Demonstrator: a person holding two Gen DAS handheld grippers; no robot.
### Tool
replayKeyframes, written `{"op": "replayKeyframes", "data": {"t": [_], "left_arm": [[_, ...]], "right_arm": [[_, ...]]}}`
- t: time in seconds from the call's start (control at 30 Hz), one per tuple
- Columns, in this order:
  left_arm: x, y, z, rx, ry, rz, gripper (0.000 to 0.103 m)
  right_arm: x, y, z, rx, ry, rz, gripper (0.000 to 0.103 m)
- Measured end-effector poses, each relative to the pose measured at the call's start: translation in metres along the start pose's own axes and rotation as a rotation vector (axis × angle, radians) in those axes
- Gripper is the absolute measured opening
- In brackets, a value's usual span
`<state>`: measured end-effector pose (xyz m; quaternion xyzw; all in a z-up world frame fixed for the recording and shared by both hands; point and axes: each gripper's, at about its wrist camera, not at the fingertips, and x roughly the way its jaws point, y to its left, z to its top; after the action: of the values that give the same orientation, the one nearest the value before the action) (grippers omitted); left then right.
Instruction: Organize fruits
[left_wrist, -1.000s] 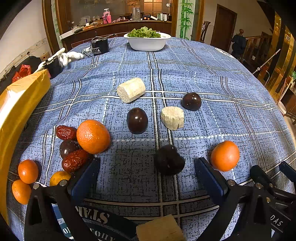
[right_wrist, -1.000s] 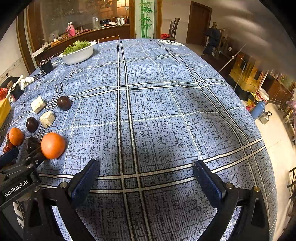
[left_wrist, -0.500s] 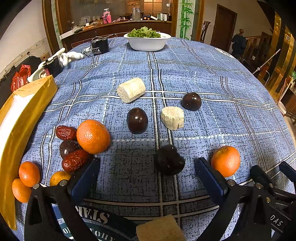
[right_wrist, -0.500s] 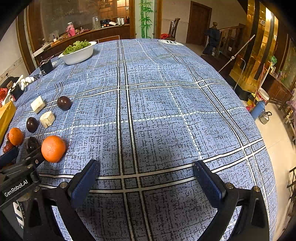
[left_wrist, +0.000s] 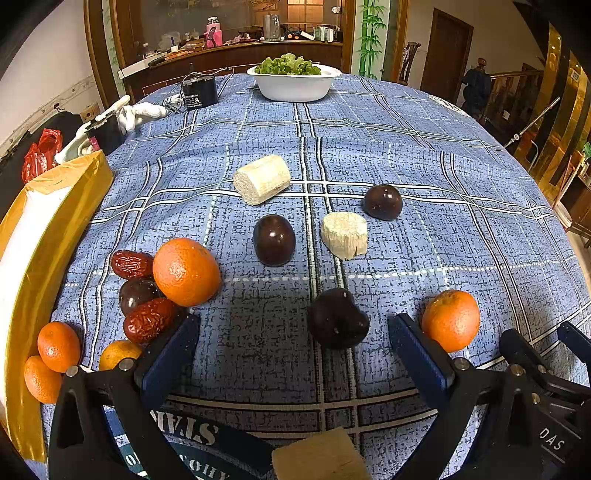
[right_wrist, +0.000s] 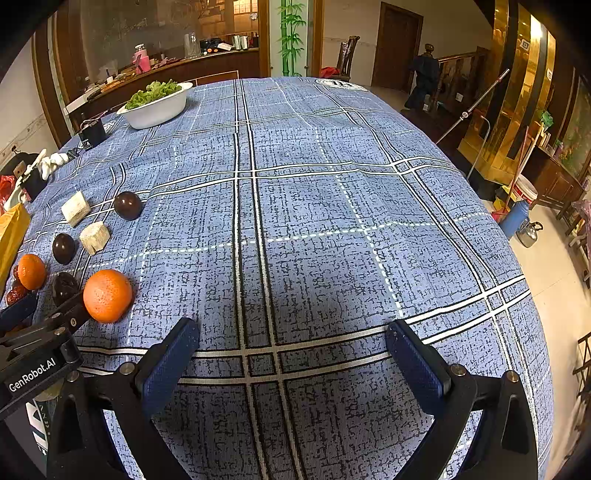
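The left gripper (left_wrist: 291, 350) hovers low over the blue checked tablecloth (left_wrist: 424, 155) with its jaws spread wide and nothing between the pads. A dark plum (left_wrist: 337, 318) lies on the cloth just ahead of the gap, toward the right jaw, at about 1 o'clock from the gripper's middle, not touched by either finger. An orange (left_wrist: 450, 319) sits just outside the right finger at 2 o'clock; whether it touches the finger cannot be told. Outside the left finger, at 10 o'clock, a larger orange (left_wrist: 185, 271) is bunched with two red dates (left_wrist: 147, 320) and another dark plum (left_wrist: 136, 293). Three small oranges (left_wrist: 58, 346) lie farther left against a yellow box (left_wrist: 33, 258). At 12 o'clock, farther out, are a second dark plum (left_wrist: 274, 240), a pale cut chunk (left_wrist: 344, 235), a third plum (left_wrist: 383, 202) and a pale cylinder piece (left_wrist: 262, 179). A white bowl of greens (left_wrist: 293, 86) stands at the far edge.

The right gripper (right_wrist: 291, 354) also has its jaws wide apart, holding nothing, over bare cloth. From its view all the fruit lies well off at 9 to 10 o'clock, the nearest being the orange (right_wrist: 107, 295) beside the left gripper's finger.
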<state>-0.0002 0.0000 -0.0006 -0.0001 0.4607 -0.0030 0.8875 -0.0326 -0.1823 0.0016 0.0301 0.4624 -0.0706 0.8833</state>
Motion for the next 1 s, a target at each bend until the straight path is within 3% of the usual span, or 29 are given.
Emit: {"op": "replayKeyframes", "data": {"t": [0.63,0.87,1.0], "left_arm": [[0.000,0.001,0.002,0.003,0.019,-0.001,0.103],[-0.005,0.006,0.000,0.087,0.091,-0.075,0.102],[-0.038,0.028,-0.010,0.035,0.057,-0.192,0.092]], "right_arm": [[0.000,0.001,0.000,0.000,0.000,0.001,0.103],[-0.001,-0.003,0.003,0.003,0.043,0.021,0.103],[0.000,0.000,0.003,-0.001,0.055,0.011,0.103]]}}
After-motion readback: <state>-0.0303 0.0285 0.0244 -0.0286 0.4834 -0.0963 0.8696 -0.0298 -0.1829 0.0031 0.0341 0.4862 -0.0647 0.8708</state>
